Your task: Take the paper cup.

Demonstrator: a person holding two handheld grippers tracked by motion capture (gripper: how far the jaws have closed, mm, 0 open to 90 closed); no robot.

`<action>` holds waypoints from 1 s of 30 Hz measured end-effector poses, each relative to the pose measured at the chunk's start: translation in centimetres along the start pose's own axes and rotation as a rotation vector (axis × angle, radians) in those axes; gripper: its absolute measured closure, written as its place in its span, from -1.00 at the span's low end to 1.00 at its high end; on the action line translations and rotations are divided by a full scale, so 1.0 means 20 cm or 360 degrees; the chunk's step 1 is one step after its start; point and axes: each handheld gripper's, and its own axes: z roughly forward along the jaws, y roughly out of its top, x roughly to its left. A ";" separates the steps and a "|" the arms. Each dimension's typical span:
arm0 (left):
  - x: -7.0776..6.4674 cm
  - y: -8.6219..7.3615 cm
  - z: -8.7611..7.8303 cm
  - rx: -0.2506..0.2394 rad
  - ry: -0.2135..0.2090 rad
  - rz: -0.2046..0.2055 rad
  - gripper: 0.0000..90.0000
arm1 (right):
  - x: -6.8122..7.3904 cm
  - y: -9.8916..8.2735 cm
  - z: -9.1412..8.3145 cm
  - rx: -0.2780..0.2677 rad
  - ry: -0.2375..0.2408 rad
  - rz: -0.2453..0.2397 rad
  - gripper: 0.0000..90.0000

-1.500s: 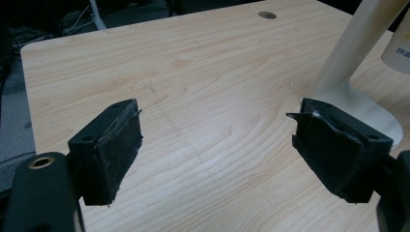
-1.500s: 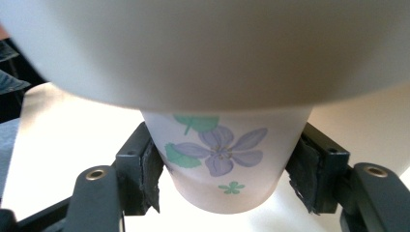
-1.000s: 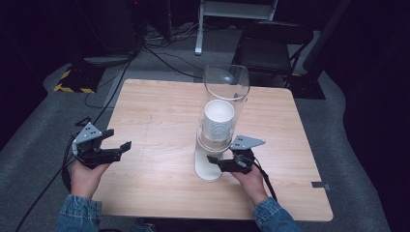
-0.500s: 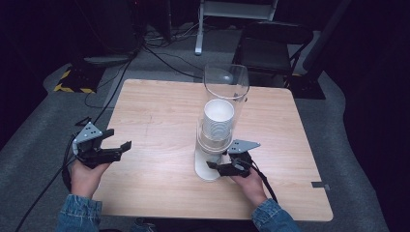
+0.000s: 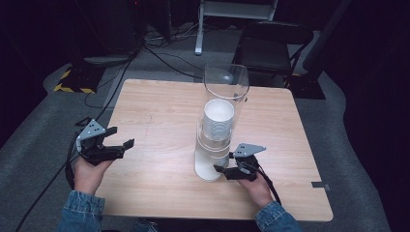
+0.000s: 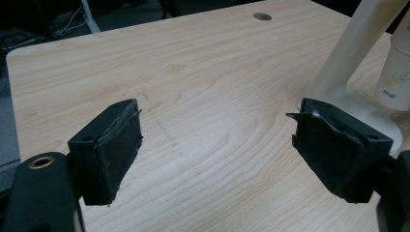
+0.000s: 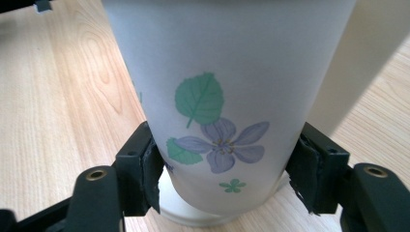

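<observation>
Not much has shifted since the earlier frame: the right gripper [image 5: 223, 170] sits a touch lower in the frame, still clamped on the bottom paper cup [image 7: 212, 106] of the stack [image 5: 216, 130], centre frame. The left gripper [image 5: 122, 137] hangs wide and empty at lower left over the worktop [image 5: 159, 121]. Behind the stack rises a clear tube [image 5: 226, 83].

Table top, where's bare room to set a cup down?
Free: the wood between the left gripper and the cup stack, and the far left of the table. Crowded: around the stack's base, where the right gripper clamps the bottom cup.
</observation>
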 end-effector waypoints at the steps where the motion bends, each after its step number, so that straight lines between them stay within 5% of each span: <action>1: 0.00 0.00 0.01 -0.0004 -0.0003 -0.0003 -0.62 | 0.00 0.00 -0.01 0.0002 0.0000 0.0002 -0.20; 22: -0.03 0.06 0.14 0.0017 -0.0080 0.0040 -0.62 | -0.07 -0.07 -0.20 -0.0001 -0.0186 0.0048 -0.20; 30: -0.03 0.05 0.12 0.0034 -0.0065 0.0040 -0.62 | -0.16 -0.07 -0.29 -0.0100 -0.0355 0.0144 -0.21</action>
